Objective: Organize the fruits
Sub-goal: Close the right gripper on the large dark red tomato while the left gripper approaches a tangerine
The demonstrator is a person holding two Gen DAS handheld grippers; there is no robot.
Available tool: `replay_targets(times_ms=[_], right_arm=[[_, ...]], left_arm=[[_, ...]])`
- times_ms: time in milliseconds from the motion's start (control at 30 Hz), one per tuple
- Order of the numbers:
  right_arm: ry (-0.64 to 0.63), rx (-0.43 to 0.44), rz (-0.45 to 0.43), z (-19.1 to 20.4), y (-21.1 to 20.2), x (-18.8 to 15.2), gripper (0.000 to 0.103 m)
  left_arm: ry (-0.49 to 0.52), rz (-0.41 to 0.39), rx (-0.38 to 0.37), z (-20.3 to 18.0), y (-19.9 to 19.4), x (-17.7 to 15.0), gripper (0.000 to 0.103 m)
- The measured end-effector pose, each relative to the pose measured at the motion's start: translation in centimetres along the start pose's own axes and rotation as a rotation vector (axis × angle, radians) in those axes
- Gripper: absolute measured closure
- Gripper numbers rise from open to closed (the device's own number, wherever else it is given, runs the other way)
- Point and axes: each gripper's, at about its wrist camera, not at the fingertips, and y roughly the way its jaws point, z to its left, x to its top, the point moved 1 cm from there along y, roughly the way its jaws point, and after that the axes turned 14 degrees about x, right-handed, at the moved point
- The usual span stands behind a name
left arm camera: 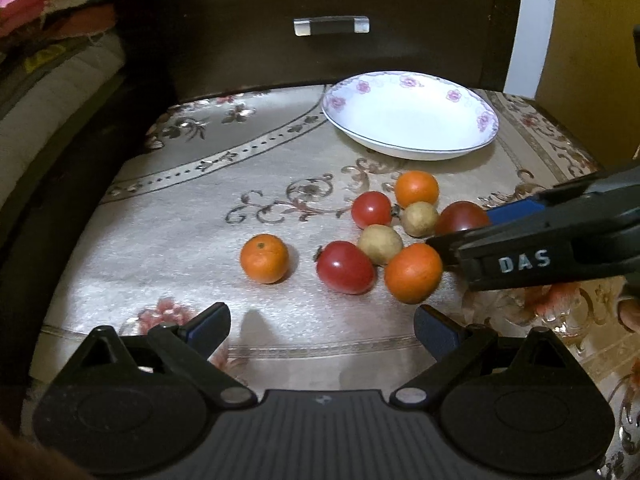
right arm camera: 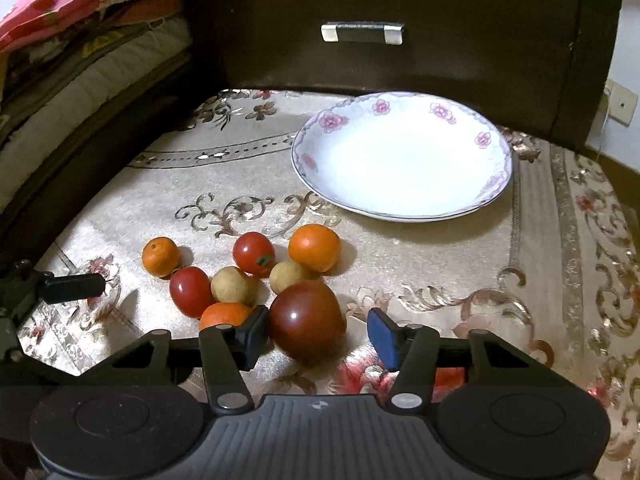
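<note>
Right gripper (right arm camera: 318, 334) jaws standing apart around dark tomato (right arm camera: 307, 320), long axis upright, right pad not touching; left gripper (left arm camera: 322, 326) gaping empty

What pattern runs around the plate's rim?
Pink flowers on white, edged by a thin dark line, around the plate; clearest in the right wrist view.

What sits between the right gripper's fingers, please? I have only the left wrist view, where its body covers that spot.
Observer: In the right wrist view, the dark red tomato sits between the fingers of the right gripper.
Operator: Are both pads pressing on it?
Observer: No. The blue pad stands clear of the tomato with a gap showing, while the other pad looks to be at its skin.
Operator: Is any other fruit inside the jaws?
Observer: No. The nearest orange lies outside them, partly behind the black finger.
</note>
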Motion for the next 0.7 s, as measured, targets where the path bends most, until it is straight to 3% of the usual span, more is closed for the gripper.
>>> replay_targets(times_ms=[67, 200, 433, 700], right_arm=[[-0.023, -0.003, 0.011, 0.3, 0.4, 0.2, 0.055], [-0.011, 0.027, 0.032, 0.4, 0.4, 0.4, 0.065], [0.049, 0.022, 0.027, -0.7, -0.9, 0.2, 0.066], [0.092, 0.000, 0.029, -1.9, -1.7, -0.2, 0.066]], left_arm=[[0.000, 0.002, -0.029, -0.2, 0.1, 0.0, 0.000], [0.028, -0.012, -0.067, -0.9, -0.2, 0.1, 0.005], [0.032, -0.014, -0.152, -1.9, -0.3, 0.7, 0.031], [0.076, -0.060, -0.133, -3.7, -0.3, 1.8, 0.032]])
